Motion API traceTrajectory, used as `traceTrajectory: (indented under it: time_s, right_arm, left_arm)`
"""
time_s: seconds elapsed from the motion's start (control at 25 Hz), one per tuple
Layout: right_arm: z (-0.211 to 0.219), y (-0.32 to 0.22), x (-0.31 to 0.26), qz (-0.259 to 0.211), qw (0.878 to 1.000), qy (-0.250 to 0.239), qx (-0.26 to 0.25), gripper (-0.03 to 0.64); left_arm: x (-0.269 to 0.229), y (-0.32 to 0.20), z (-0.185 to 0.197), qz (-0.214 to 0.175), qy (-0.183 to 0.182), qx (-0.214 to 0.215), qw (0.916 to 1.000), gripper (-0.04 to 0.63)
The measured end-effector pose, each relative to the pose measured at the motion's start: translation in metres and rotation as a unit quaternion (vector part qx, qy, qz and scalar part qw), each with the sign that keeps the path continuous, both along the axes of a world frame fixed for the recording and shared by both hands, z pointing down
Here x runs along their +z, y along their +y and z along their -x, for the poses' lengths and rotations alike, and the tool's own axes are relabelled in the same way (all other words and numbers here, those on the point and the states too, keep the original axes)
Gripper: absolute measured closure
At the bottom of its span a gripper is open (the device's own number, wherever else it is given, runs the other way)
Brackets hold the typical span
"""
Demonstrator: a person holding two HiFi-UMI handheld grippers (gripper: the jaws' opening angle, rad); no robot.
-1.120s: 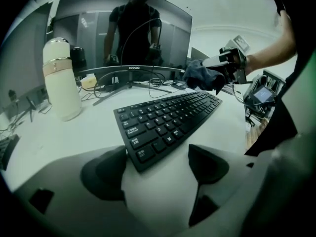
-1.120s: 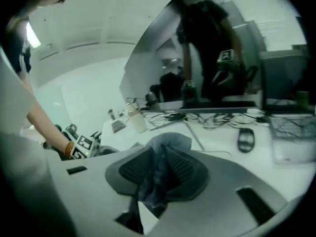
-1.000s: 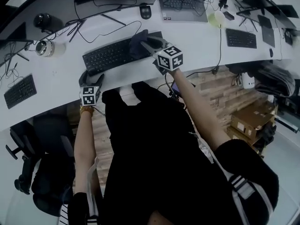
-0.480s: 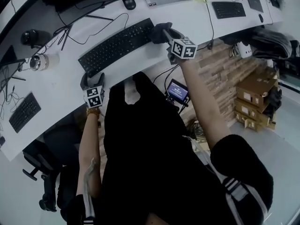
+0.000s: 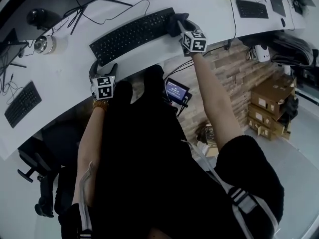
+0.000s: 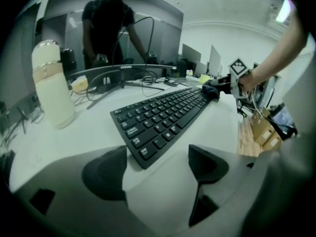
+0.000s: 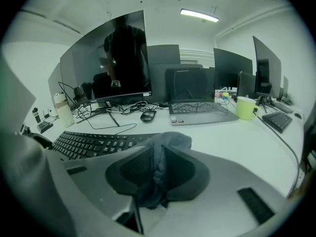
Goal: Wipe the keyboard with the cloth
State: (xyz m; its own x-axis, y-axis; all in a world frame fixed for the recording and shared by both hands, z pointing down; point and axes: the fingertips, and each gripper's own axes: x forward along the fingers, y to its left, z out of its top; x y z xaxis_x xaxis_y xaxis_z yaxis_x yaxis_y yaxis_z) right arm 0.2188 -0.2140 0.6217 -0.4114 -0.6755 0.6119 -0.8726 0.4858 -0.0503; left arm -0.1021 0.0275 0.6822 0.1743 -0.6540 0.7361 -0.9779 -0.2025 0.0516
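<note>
One long white desk [image 5: 65, 78] carries everything. On it the black keyboard [image 5: 132, 34] lies at a slant, cable running off its far side.

Keyboard, judged: rigid, flat and light enough to skate on the smooth top if I push it sideways. The keys are shallow and will give under pressure, so wipe strokes should run along the rows with light downward force.

Left gripper [image 6: 158, 167]: jaws released and wide apart, with bare desk between them. The keyboard's near left corner [image 6: 143, 159] shows just past the tips and is not gripped. I judge this the place to brace, pressing on the frame edge rather than on the keys.

Right gripper [image 7: 157, 169]: jaws clenched on the cloth [image 7: 165, 144], pads nearly together with the fabric pinched between.

Cloth: dark, bunched into a wad. It stands above the pads and hangs below them, at the keyboard's right end [image 7: 94, 143]. Whether it touches the keys I cannot tell. Judged soft, limp, light and unlikely to slip from this pinch. It holds no shape, so only the loose wad beyond the tips does the wiping. Hold is at mid-bunch, which seems adequate.
</note>
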Motion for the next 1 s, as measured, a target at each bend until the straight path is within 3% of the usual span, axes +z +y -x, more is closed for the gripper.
traceTrajectory:
  time_s: [0.12,0.32,1.0]
  right_arm:
    - [0.006,-0.006,0.007,0.005,1.0,-0.001,0.002,0.525]
    - [0.019,-0.006,0.02,0.007,1.0,0.0,0.006,0.528]
    - [0.024,-0.001,0.022,-0.025,0.999,-0.007,0.037,0.545]
  left_arm:
    - [-0.004,0.004,0.01,-0.019,-0.031,0.06,0.9976,0.206]
    - [-0.005,0.01,0.012,-0.029,0.005,0.108,0.9937,0.216]
    - [-0.005,0.01,0.007,-0.032,0.001,0.116,0.9927,0.219]
